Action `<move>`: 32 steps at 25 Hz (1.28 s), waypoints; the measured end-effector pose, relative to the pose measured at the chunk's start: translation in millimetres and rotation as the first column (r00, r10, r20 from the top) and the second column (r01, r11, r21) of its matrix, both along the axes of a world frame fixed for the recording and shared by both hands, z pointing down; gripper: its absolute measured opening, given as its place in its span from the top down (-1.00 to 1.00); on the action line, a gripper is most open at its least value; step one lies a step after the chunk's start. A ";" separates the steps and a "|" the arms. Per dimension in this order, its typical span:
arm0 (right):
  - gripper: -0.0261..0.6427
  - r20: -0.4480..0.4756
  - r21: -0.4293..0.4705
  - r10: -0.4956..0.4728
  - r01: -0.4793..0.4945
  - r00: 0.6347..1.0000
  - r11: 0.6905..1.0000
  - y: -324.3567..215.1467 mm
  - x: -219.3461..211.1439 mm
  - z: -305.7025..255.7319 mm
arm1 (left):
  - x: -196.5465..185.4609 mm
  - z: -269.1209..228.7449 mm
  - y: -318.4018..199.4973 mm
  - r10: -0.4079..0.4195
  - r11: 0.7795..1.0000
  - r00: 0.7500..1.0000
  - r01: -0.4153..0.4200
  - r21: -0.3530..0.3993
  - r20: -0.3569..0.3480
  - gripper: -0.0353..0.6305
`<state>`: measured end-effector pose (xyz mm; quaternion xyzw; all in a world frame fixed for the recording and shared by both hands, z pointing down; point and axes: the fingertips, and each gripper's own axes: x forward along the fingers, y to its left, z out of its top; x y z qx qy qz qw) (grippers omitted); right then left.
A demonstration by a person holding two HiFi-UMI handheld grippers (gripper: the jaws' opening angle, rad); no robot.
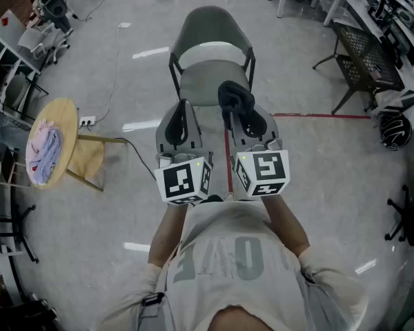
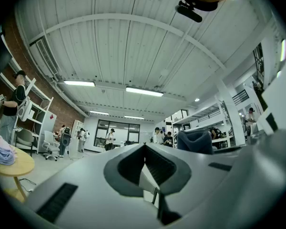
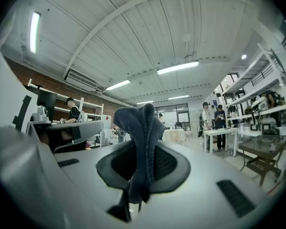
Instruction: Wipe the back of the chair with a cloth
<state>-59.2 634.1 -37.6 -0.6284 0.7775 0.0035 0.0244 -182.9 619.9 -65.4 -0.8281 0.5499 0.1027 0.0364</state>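
A grey-green chair (image 1: 210, 54) stands on the floor straight ahead, its seat facing me and its backrest on the far side. I hold both grippers side by side in front of the seat, tilted upward. My right gripper (image 1: 236, 103) is shut on a dark blue-grey cloth (image 1: 234, 96), which sticks up from between the jaws in the right gripper view as a bunched cloth (image 3: 142, 128). My left gripper (image 1: 182, 109) is shut with nothing in it; its jaws meet in the left gripper view (image 2: 145, 151). The cloth (image 2: 195, 140) also shows to that gripper's right.
A round wooden table (image 1: 67, 126) at the left carries a pale pink-lilac cloth (image 1: 45, 150). A power strip (image 1: 87, 121) and cable lie on the floor beside it. Red tape (image 1: 317, 115) marks the floor. A black mesh chair (image 1: 362, 57) and desks stand at the right.
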 end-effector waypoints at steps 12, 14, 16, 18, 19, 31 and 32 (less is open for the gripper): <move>0.75 -0.030 0.025 -0.004 0.004 1.000 1.000 -5.8 4.7 -5.8 | -1.5 -8.7 -7.8 -0.019 0.999 1.000 0.019 0.032 0.007 0.85; 0.75 -0.008 0.020 -0.003 0.004 1.000 1.000 -9.1 7.7 -4.7 | -3.1 -8.5 -11.3 -0.026 0.999 1.000 0.026 0.030 0.003 0.85; 0.75 -0.004 -0.001 0.001 -0.001 1.000 1.000 -13.1 10.2 0.8 | -5.7 -7.6 -13.8 -0.036 0.999 0.999 0.036 0.024 -0.003 0.85; 0.75 -0.010 -0.021 0.002 -0.002 1.000 1.000 -17.1 12.3 7.7 | -7.8 -6.3 -14.6 -0.043 0.999 0.999 0.043 0.019 -0.003 0.85; 0.75 -0.010 -0.027 0.002 -0.002 1.000 1.000 -19.7 13.7 10.1 | -8.4 -5.8 -15.7 -0.046 0.999 0.999 0.046 0.019 0.002 0.85; 0.75 0.068 -0.132 0.025 -0.016 0.997 0.991 -66.6 41.3 65.3 | -24.2 31.9 -85.3 -0.117 0.991 0.993 0.117 -0.065 0.004 0.85; 0.75 0.072 -0.135 0.030 -0.020 0.997 0.991 -74.6 45.5 68.2 | -19.9 33.6 -94.6 -0.113 0.992 0.994 0.113 -0.065 0.005 0.85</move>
